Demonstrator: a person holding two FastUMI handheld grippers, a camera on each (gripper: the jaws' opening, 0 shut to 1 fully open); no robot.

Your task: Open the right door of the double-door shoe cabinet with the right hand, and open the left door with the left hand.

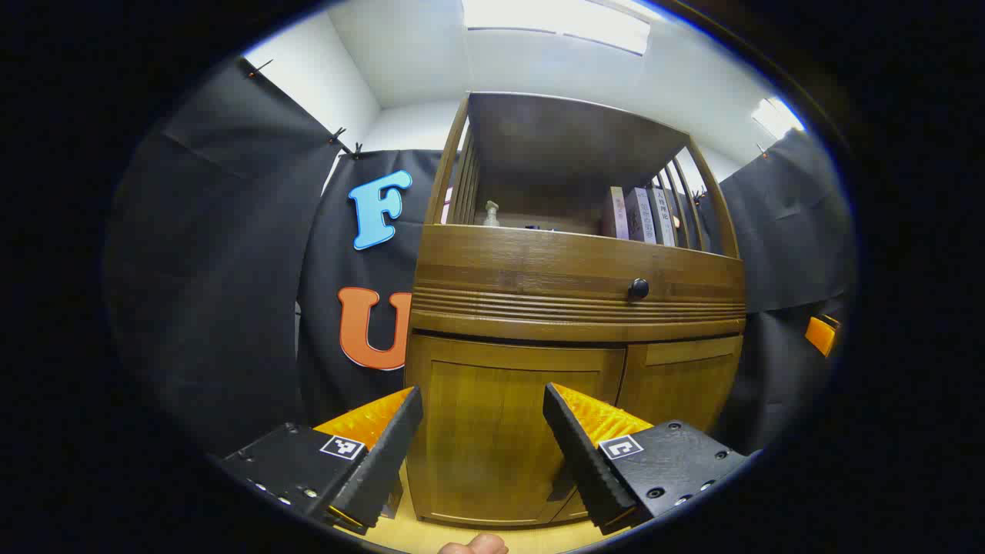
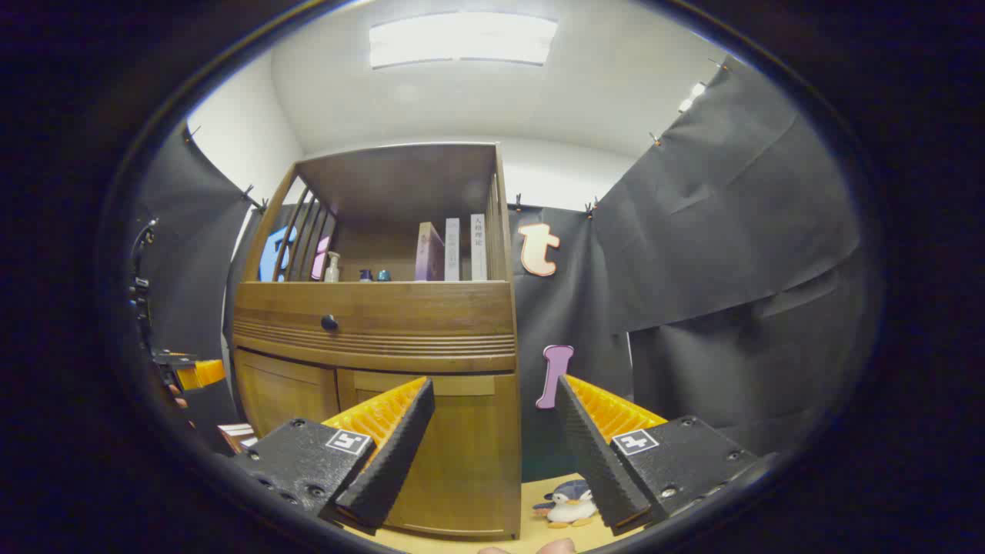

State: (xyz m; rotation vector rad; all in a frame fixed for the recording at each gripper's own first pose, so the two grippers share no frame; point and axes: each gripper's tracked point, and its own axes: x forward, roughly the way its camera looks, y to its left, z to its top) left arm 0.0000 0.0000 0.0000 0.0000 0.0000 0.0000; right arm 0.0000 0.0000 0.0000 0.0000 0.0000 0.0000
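The cabinet (image 1: 573, 308) stands in the middle of the left gripper view, and left of centre in the right gripper view (image 2: 377, 338). It is solid brown wood and looks heavy and rigid, so it should stay put when a door is pulled.

Its upper part is an open shelf with books (image 2: 450, 250) and a small bottle (image 2: 332, 267). Below that runs a drawer front with a dark knob (image 1: 638, 289).

At the bottom are the two doors, both closed. The left door (image 1: 508, 438) fills the lower centre of the left gripper view; the right door (image 2: 462, 454) sits in the lower centre of the right gripper view. Each is a stiff framed panel with a smooth, probably slippery finish, likely light on its hinges. No door handle can be made out, so the likely hold is the inner edge at the centre seam (image 1: 622, 385), or the lip under the drawer rail; I cannot tell which gives purchase.

The left gripper (image 1: 482, 431) has its jaws spread wide with nothing between them, framing the left door without touching it. The right gripper (image 2: 495, 427) is likewise spread and empty, straddling the cabinet's right corner, apart from the door.

A toy penguin (image 2: 568, 504) lies on the floor at the lower centre of the right gripper view, beside the cabinet.
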